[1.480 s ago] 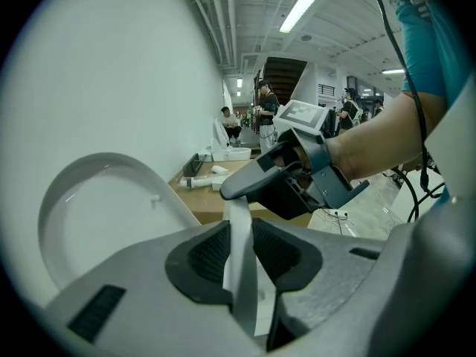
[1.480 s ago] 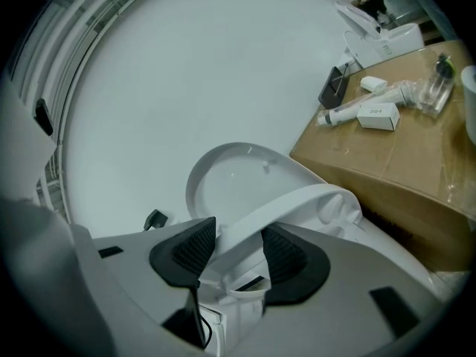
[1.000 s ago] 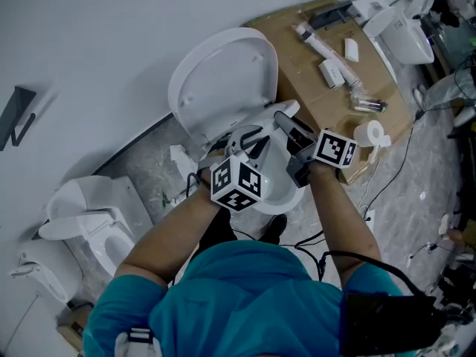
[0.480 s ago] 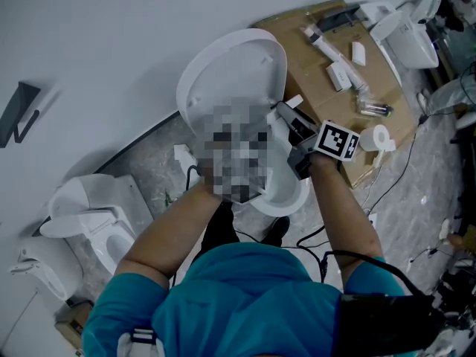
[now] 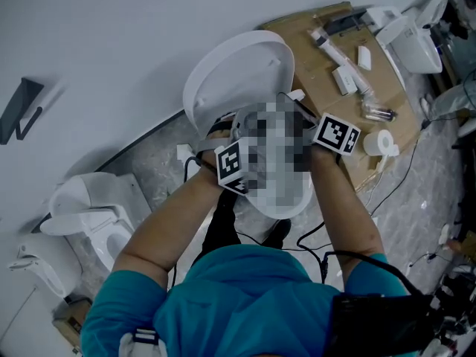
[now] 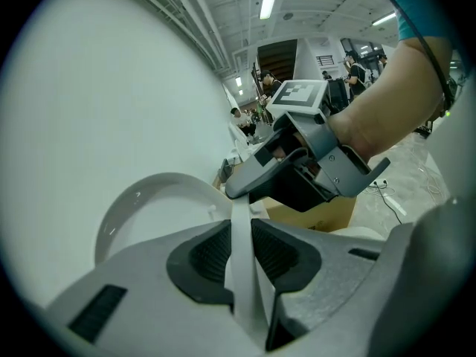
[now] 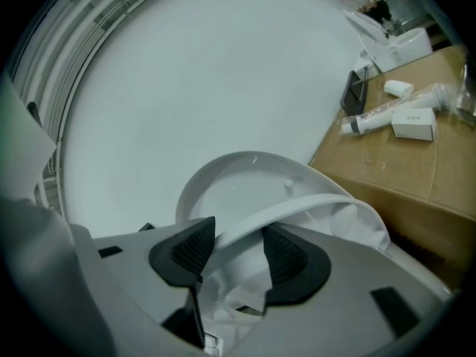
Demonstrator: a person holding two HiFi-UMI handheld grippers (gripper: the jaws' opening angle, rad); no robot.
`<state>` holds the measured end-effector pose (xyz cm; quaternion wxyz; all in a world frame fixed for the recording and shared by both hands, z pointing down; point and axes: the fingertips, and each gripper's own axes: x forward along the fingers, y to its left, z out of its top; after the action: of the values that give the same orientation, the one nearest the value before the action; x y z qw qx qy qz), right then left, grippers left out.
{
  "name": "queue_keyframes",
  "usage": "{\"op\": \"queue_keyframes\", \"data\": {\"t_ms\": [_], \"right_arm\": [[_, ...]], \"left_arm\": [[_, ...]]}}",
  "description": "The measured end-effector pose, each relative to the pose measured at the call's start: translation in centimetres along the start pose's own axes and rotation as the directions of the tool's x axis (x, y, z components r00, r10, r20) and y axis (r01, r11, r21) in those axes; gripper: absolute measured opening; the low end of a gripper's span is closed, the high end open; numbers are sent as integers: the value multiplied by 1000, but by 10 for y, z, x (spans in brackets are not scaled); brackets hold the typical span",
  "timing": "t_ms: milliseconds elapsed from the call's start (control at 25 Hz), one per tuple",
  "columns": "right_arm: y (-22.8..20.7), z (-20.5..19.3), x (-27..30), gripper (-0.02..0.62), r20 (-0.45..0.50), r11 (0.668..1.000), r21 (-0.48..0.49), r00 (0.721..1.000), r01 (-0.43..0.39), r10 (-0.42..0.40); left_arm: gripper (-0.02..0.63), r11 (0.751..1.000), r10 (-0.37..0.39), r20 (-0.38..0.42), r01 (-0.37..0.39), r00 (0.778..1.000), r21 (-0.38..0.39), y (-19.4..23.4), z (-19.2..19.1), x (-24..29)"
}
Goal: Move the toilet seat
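The white toilet's lid (image 5: 234, 73) stands raised against the wall. In the head view a mosaic patch hides most of the seat. My left gripper (image 5: 223, 134) and right gripper (image 5: 299, 114) reach in over the bowl (image 5: 294, 208) from either side. In the left gripper view the thin edge of the toilet seat (image 6: 238, 225) runs straight between the pads of the left gripper (image 6: 239, 255), which press on it. The right gripper (image 6: 242, 188) meets the same edge further along. In the right gripper view the seat ring (image 7: 297, 203) crosses between the pads of the right gripper (image 7: 234, 255), lifted clear of the bowl, with the lid (image 7: 238, 177) behind.
A flattened cardboard sheet (image 5: 349, 58) to the right holds a tube (image 7: 387, 114) and small boxes (image 7: 413, 123). A paper roll (image 5: 375, 141) sits at its near edge. Cables (image 5: 387, 188) trail on the floor. Other toilets stand at left (image 5: 89, 218) and top right (image 5: 409, 32).
Both grippers have shifted a little toward the raised lid, carrying the seat with them. The left gripper has rolled slightly.
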<state>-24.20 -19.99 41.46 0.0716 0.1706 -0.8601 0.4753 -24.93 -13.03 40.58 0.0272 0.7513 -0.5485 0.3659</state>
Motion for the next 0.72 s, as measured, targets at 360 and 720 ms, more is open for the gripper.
{"op": "queue_keyframes", "data": {"t_ms": [360,720], "right_arm": [[3,7,21,204,1,1000,-10,1000,-3,3],[3,15,44,207,-2,999,-35,1000,-13,13]], "left_arm": [[87,997,63,-17,-62,998,45,23,-8,6],[80,988,124,-47,-119,991,102,46,-18,17]]}}
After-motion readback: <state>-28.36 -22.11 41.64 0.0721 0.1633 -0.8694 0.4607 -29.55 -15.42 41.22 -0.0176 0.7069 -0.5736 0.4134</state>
